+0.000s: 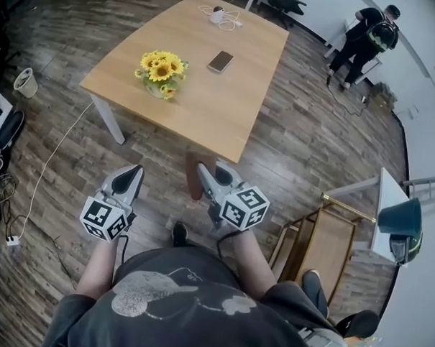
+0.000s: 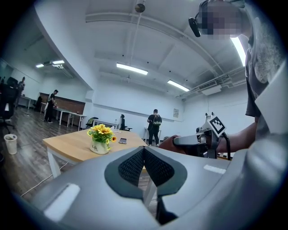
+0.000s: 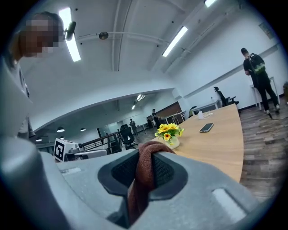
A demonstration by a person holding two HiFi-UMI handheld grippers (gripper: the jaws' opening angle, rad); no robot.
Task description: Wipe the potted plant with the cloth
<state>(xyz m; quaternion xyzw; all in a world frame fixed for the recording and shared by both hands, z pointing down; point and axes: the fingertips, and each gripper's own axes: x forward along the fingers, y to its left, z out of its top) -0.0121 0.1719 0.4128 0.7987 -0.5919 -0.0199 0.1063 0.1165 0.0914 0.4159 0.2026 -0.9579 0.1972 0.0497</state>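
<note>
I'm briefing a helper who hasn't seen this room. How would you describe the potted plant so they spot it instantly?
Find the light wooden table on the dark plank floor. The potted plant stands toward its left side in the head view, apart from the phone: the only thing with yellow flowers, in a pale pot.

Left gripper [image 1: 133, 174]: pale grey moulded shell, two tapered jaws with black inner faces. Fine-meshed black pads [image 2: 132, 167] in a dark grey recess; pale rectangular inlay [image 2: 61, 202] on the shell just behind the recess. At the rear, white marker cube [image 1: 102, 219] with black square codes on each face. Thin black cable [image 1: 123, 248] out of the rear, beside the cube. Right gripper [image 1: 207, 173]: same shell and pads, second marker cube [image 1: 245, 207], second black cable [image 1: 222, 239]. Worn: dark grey short-sleeved T-shirt [image 1: 197, 319] with pale grey print [image 1: 144, 292] on the front; black shoe [image 1: 179, 234]; small black head-mounted unit [image 2: 194, 26].
</note>
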